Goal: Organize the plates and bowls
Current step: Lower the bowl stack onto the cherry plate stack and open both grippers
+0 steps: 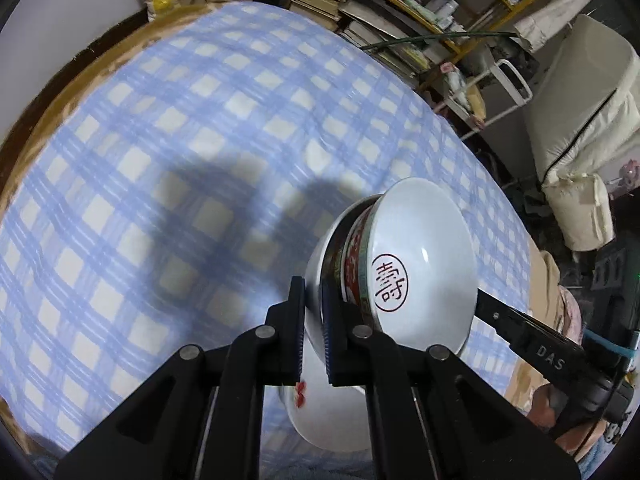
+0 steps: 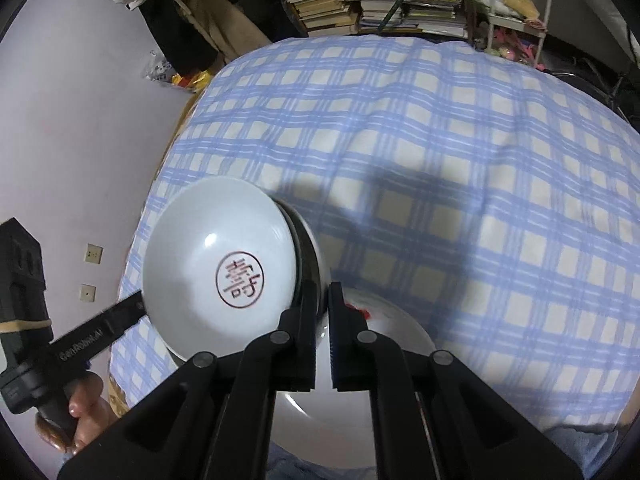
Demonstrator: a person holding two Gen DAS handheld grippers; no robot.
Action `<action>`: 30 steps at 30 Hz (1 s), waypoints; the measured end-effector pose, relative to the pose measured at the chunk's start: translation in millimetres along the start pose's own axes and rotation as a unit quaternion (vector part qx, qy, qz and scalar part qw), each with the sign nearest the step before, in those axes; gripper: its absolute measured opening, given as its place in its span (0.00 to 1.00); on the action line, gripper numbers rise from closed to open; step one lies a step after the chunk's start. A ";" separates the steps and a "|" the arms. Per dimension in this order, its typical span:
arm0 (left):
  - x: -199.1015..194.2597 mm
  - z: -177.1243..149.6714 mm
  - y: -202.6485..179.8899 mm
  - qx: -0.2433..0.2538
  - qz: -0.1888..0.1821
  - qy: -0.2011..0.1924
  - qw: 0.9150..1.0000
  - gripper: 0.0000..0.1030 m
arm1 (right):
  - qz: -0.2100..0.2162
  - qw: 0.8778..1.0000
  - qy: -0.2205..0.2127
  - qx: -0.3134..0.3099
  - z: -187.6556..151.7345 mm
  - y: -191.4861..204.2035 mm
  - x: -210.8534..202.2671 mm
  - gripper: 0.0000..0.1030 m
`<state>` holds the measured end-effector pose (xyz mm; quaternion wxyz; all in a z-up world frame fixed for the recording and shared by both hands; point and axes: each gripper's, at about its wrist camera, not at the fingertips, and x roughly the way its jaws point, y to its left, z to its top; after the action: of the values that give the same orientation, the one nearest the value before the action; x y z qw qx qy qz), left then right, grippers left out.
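— Both tongs are pressed together on crockery. Left tongs (image 1: 313, 300) pinch the wall of a white outer bowl (image 1: 320, 256), and right tongs (image 2: 322, 300) pinch that bowl's rim on the opposite side.

— Where does it sit?

— Tipped up on edge between them, above the cloth. A patterned bowl (image 1: 354, 264), red and green outside, is nested in it. Just below, a second white dish (image 2: 400, 328) with a red mark lies on the cloth.

— Any writing?

— A red character in a red circle (image 2: 240, 280) on the nested bowl's floor. "DAS" (image 1: 550, 356) on the right tongs' arm. Blurred lettering (image 2: 80, 346) on the left tongs' arm looks like "GenRobot.AI". A hand (image 2: 84, 408) grips that handle.

— And the surroundings?

— Blue-and-cream checked cloth (image 2: 440, 140). At the far side are stacked books (image 2: 360, 4) on cluttered shelves. To the left is a pale lilac wall (image 2: 80, 120) with two sockets (image 2: 94, 254).
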<state>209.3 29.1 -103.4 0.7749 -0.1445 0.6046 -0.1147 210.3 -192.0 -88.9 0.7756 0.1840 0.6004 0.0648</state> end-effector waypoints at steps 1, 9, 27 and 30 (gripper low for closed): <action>0.9 -3.8 -1.9 0.002 0.003 0.002 1.000 0.06 | -0.004 1.000 -0.002 0.002 -5.2 -3.0 -1.8 0.07; 9.3 -38.9 -8.6 0.012 0.015 0.015 1.000 0.07 | -0.007 1.000 -0.002 0.004 -39.7 -19.3 -9.7 0.06; 15.0 -75.7 -21.1 0.061 0.095 0.020 0.993 0.14 | 0.013 1.000 -0.013 -0.005 -75.9 -37.9 -7.5 0.04; 1.5 -83.2 -23.0 0.069 0.125 0.001 0.990 0.15 | 0.022 0.999 -0.026 -0.006 -81.2 -39.6 -16.2 0.04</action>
<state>128.8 0.0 -115.3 0.7906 -0.0138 0.6094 -0.0591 123.6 -217.0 -105.8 0.7903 0.1944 0.5755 0.0803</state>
